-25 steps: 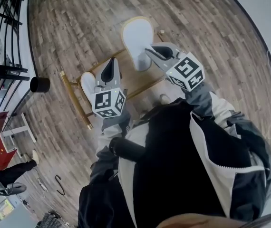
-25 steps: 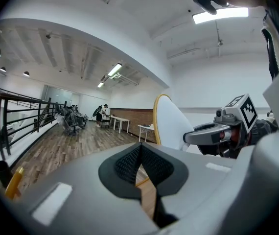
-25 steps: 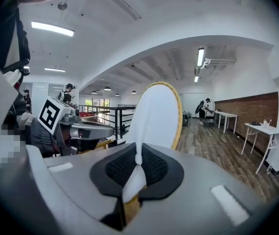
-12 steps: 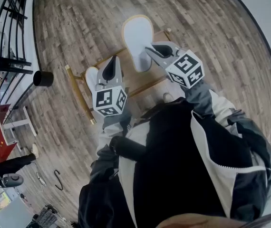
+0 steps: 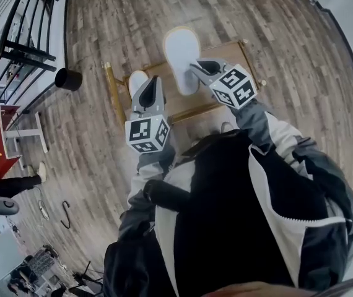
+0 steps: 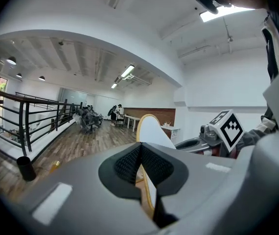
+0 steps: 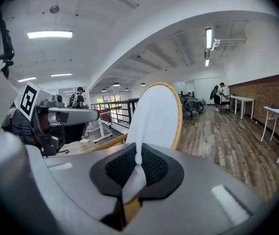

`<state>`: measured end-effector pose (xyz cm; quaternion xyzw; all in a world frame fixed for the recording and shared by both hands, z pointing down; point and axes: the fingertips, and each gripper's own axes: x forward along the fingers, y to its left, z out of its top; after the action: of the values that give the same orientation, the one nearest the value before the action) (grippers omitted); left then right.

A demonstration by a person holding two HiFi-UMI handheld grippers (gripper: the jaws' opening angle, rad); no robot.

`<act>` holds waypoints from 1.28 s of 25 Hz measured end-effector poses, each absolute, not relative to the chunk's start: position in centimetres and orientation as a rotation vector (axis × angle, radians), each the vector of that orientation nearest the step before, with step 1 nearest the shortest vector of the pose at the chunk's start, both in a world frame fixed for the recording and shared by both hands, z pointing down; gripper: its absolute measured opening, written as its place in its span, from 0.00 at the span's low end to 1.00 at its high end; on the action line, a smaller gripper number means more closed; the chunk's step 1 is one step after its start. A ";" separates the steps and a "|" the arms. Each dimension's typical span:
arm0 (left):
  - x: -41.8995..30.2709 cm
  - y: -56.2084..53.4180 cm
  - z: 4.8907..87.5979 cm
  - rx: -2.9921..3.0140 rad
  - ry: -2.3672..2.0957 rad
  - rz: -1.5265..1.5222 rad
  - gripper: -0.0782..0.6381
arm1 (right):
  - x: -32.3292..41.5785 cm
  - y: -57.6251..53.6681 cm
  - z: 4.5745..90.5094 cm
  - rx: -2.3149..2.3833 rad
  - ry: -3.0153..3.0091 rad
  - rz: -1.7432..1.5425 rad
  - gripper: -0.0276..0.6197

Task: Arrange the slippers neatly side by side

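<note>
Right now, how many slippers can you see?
2. One slipper is clamped in the right gripper; the other slipper, partly hidden, is clamped in the left gripper.

floor [image 5: 275, 54]: wood planks | railing [image 6: 27, 129]: black | ceiling [image 7: 129, 23]: white, strip lights [image 7: 50, 34]

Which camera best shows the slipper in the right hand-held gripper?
Head view: most of the slipper shows from above. The right gripper view shows it close, its end pinched; the left gripper view doesn't clearly show it.
</note>
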<state>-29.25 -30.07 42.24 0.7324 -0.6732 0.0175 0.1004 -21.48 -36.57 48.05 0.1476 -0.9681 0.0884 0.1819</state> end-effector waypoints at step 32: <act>-37.0 -18.0 45.2 1.911 -2.119 0.156 0.13 | -34.8 -35.1 74.4 0.363 -2.140 0.596 0.09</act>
<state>-36.97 -18.02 45.22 0.6621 -0.7340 0.0539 0.1415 -34.76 -35.09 74.36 0.1456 -0.8581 0.2388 0.4306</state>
